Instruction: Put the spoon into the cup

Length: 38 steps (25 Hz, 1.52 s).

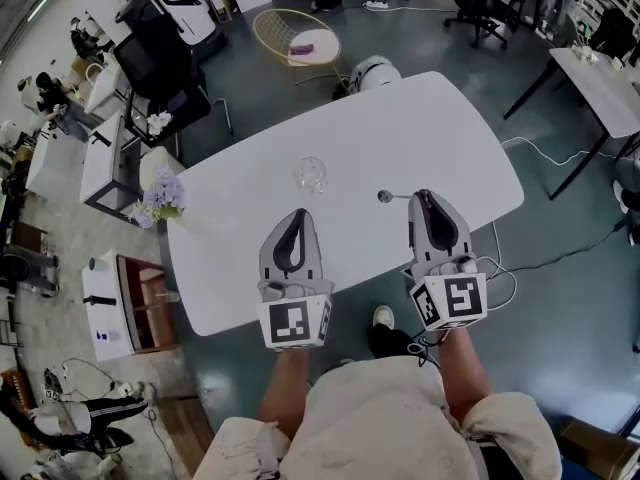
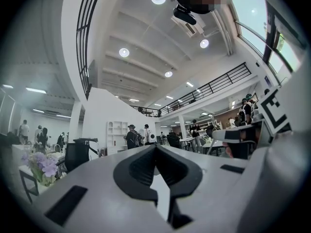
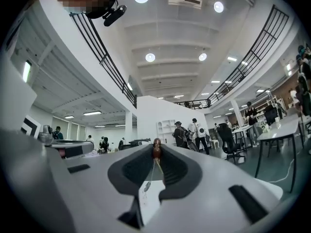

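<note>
The white table (image 1: 430,128) carries the clear cup (image 1: 310,175) near its middle, just ahead of the left gripper (image 1: 297,214), whose jaws are closed together on nothing. The right gripper (image 1: 425,199) is pinched narrow on the handle end of the spoon (image 1: 390,197). The spoon's long axis runs crosswise with the bowl toward the cup, which stands left of and slightly beyond it, so the coming move is judged a leftward carry.

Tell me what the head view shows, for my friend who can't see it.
Seen from above, the right gripper holds a spoon by its handle over a white table, bowl end pointing left. A clear cup stands just beyond the left gripper, which is shut and empty.
</note>
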{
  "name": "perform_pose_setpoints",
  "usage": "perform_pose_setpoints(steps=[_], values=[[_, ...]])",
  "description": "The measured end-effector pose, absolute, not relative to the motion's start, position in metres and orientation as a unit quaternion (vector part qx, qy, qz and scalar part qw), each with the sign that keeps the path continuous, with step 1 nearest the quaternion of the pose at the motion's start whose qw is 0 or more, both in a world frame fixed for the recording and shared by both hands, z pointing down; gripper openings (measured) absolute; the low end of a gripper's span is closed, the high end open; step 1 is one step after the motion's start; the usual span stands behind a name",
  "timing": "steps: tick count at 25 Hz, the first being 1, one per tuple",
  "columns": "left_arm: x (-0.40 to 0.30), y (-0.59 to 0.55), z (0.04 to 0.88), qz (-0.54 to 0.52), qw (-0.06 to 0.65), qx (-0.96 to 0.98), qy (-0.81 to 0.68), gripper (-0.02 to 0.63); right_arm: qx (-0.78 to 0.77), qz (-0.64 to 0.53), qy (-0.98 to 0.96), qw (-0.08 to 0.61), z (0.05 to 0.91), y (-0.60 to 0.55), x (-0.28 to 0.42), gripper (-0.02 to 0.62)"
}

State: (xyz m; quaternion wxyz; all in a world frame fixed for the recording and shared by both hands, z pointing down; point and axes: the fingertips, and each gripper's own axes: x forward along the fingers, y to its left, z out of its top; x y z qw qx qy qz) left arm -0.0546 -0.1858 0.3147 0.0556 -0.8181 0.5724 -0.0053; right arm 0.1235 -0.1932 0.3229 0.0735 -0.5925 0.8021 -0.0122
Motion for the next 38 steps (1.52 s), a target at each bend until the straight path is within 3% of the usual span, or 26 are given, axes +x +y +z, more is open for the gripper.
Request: perform_pose_setpoints(steps=[12,26,38], values=[[-0.058,-0.246,0.338,-0.036,0.048,-0.774,0.63,0.002,-0.537,-0.06,0.838,0.074,0.356,-0.283,0.119,0.04],[-0.153,-0.31,0.39,-0.039,0.001,-0.746,0.665,0.002,-0.495,-0.092,0.864,0.031,0.408,-0.362,0.01,0.04],[-0.216,-0.354,0.46,-0.033,-0.049,-0.752,0.656,0.002,-0.487,-0.164,0.857,-0.041,0.505,-0.41,-0.075,0.04]])
